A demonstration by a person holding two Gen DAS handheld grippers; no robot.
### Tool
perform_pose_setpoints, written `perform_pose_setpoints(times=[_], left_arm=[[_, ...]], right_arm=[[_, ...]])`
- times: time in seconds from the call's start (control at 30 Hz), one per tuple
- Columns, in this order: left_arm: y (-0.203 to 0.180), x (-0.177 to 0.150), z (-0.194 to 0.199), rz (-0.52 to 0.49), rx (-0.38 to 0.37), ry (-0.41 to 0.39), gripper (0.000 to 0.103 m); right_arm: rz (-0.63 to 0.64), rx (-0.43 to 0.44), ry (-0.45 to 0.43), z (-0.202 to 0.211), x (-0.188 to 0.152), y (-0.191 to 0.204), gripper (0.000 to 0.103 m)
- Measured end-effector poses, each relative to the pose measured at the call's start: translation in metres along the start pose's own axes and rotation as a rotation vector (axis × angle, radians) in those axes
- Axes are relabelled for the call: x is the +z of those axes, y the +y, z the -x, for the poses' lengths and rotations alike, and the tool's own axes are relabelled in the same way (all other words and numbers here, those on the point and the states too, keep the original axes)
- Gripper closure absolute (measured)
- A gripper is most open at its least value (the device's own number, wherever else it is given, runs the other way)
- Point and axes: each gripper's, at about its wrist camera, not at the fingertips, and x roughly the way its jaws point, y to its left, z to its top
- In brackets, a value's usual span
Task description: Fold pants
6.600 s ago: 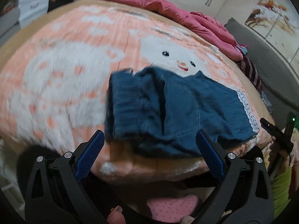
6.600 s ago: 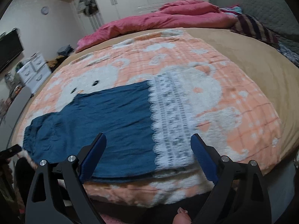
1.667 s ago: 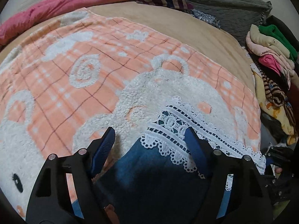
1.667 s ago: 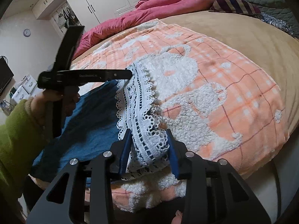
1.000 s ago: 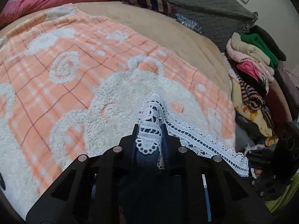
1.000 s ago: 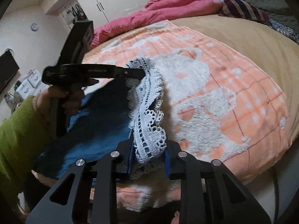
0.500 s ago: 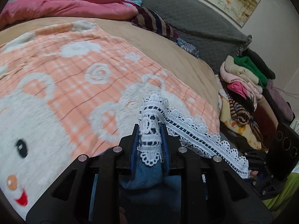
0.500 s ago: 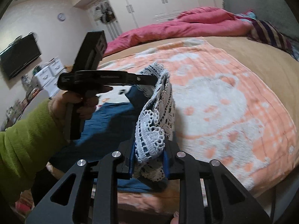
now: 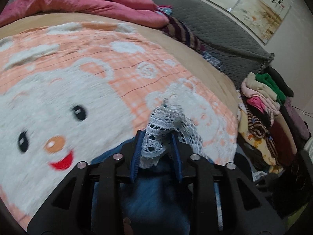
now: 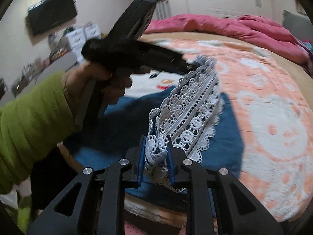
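Observation:
The blue denim pants (image 10: 125, 125) with a white lace hem (image 10: 195, 107) lie on the orange and white bear blanket (image 10: 273, 101). My right gripper (image 10: 155, 143) is shut on one corner of the lace hem and holds it above the denim. My left gripper (image 9: 156, 139) is shut on the other corner of the lace hem (image 9: 164, 121); the denim (image 9: 156, 195) hangs below it. In the right wrist view the left gripper (image 10: 192, 66) holds the hem's far corner up, with the lace stretched between the two grippers.
A pink quilt (image 9: 88, 2) lies along the far side of the bed. A grey headboard cover (image 9: 215, 33) and a pile of folded clothes (image 9: 270, 113) are at the right. A TV (image 10: 50, 13) and white drawers (image 10: 82, 37) stand by the wall.
Both grippers have carried the lace hem up and leftwards over the denim, toward the bear's face. The lifted hem now hangs over the blue cloth.

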Motion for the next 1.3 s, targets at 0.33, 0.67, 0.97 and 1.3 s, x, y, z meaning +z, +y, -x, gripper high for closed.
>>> perform_pose_setpoints(times=[0.33, 0.67, 0.97, 1.3], left_arm=[[0.034, -0.026, 0.039, 0.21, 0.046, -0.036, 0.053], [0.033, -0.046, 0.029, 0.308, -0.001, -0.071, 0.045], [0.032, -0.043, 0.015, 0.309, -0.036, -0.075, 0.05], [0.032, -0.043, 0.007, 0.298, -0.004, -0.066, 0.092]], right_arm=[[0.113, 0.029, 0.103, -0.037, -0.015, 0.033, 0.085], [0.13, 0.101, 0.091, -0.022, -0.017, 0.03, 0.055], [-0.093, -0.068, -0.008, 0.014, 0.016, -0.061, 0.041], [-0.304, -0.121, 0.102, -0.064, 0.064, -0.137, 0.041]])
